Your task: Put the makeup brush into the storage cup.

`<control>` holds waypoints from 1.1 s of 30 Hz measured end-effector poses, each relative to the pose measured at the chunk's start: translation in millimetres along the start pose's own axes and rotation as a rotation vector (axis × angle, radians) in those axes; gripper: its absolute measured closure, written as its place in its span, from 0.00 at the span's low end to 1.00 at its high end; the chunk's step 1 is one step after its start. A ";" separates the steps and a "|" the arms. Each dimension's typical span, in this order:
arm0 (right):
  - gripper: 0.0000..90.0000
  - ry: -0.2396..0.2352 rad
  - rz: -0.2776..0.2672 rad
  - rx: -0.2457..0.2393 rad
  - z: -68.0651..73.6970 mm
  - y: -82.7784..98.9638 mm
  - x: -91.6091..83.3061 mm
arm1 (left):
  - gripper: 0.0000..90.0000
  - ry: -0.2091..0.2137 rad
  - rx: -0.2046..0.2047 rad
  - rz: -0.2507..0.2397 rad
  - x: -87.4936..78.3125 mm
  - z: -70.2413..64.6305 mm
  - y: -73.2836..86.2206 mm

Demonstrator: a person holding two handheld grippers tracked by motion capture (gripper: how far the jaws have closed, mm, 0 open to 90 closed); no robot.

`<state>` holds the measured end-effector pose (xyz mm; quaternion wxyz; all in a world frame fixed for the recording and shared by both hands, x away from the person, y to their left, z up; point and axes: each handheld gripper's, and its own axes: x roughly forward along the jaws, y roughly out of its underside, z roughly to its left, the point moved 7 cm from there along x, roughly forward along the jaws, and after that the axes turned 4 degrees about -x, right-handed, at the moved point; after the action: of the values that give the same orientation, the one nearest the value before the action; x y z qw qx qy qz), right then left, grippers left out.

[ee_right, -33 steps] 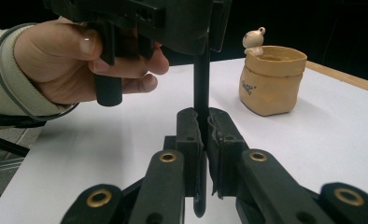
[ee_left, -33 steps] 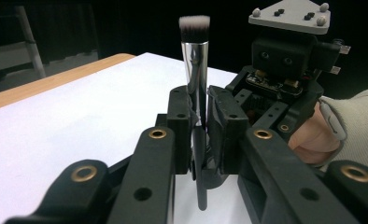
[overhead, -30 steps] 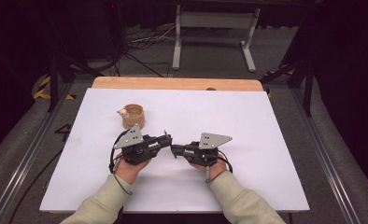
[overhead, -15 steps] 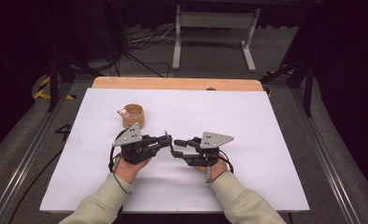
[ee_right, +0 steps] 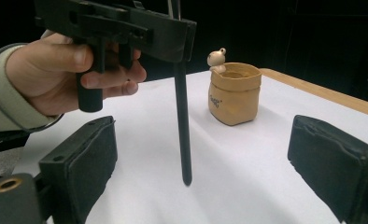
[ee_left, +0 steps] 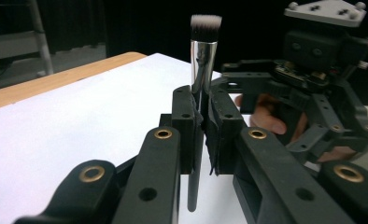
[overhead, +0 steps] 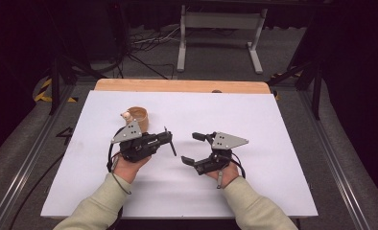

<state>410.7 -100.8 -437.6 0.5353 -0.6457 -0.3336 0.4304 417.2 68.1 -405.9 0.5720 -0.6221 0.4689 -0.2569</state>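
Note:
My left gripper [overhead: 167, 139] [ee_left: 201, 112] is shut on a makeup brush [ee_left: 203, 70] with a black handle, silver ferrule and white-tipped bristles; the brush [overhead: 170, 142] stands upright in the jaws. In the right gripper view its handle [ee_right: 182, 126] hangs down to just above the white table. My right gripper [overhead: 193, 148] [ee_right: 203, 158] is open, jaws wide apart, facing the brush from a short distance. A small tan pot [overhead: 137, 118] [ee_right: 234, 92] shaped like a sack, with a little pale figure on its rim, stands behind the left gripper.
A white sheet [overhead: 273, 143] covers the table, with a wooden edge [overhead: 187, 86] at the far side. Beyond it are a metal stand [overhead: 220, 28] and cables on the dark floor.
The right gripper has let go and opened, drawing back to the right from the left gripper. The left gripper keeps the brush and has hardly moved.

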 end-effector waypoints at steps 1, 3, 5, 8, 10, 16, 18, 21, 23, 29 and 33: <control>0.07 0.014 -0.001 -0.004 -2.1 -1.2 -5.0 | 0.92 -0.013 -0.001 -0.001 -1.5 3.6 -2.0; 0.06 0.024 -0.002 -0.004 -3.5 -2.0 -9.0 | 0.92 -0.026 0.005 -0.001 -3.1 7.1 -4.0; 0.06 0.027 -0.006 -0.003 -4.4 -2.7 -11.9 | 0.92 -0.032 0.006 0.002 -4.0 8.7 -4.9; 0.06 0.038 -0.008 0.000 -7.2 -3.5 -19.5 | 0.92 -0.055 0.016 0.005 -6.1 13.6 -8.0; 0.06 0.050 -0.008 0.002 -9.5 -3.4 -25.1 | 0.92 -0.075 0.014 0.006 -8.6 17.7 -11.5; 0.06 0.080 -0.006 0.008 -15.2 -0.6 -39.4 | 0.92 -0.108 0.014 0.012 -11.3 26.8 -19.5; 0.06 0.089 -0.008 0.016 -16.6 1.5 -43.3 | 0.92 -0.122 0.023 0.011 -12.3 30.6 -22.2; 0.06 0.094 -0.009 0.020 -17.0 3.7 -46.6 | 0.92 -0.135 0.014 0.012 -13.9 35.0 -26.2; 0.06 0.099 -0.009 0.024 -17.8 5.1 -49.2 | 0.92 -0.145 0.016 0.014 -14.5 38.3 -28.7; 0.06 0.125 -0.018 0.019 -21.8 3.3 -57.7 | 0.92 -0.175 0.004 0.003 -17.7 48.6 -34.4; 0.06 0.139 -0.032 0.017 -23.9 3.3 -61.8 | 0.92 -0.195 -0.005 0.001 -20.4 55.2 -36.7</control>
<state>407.3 -166.2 -427.3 0.5695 -0.6641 -0.3023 0.3785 466.4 108.5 -378.4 0.6134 -0.6453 0.4121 -0.1937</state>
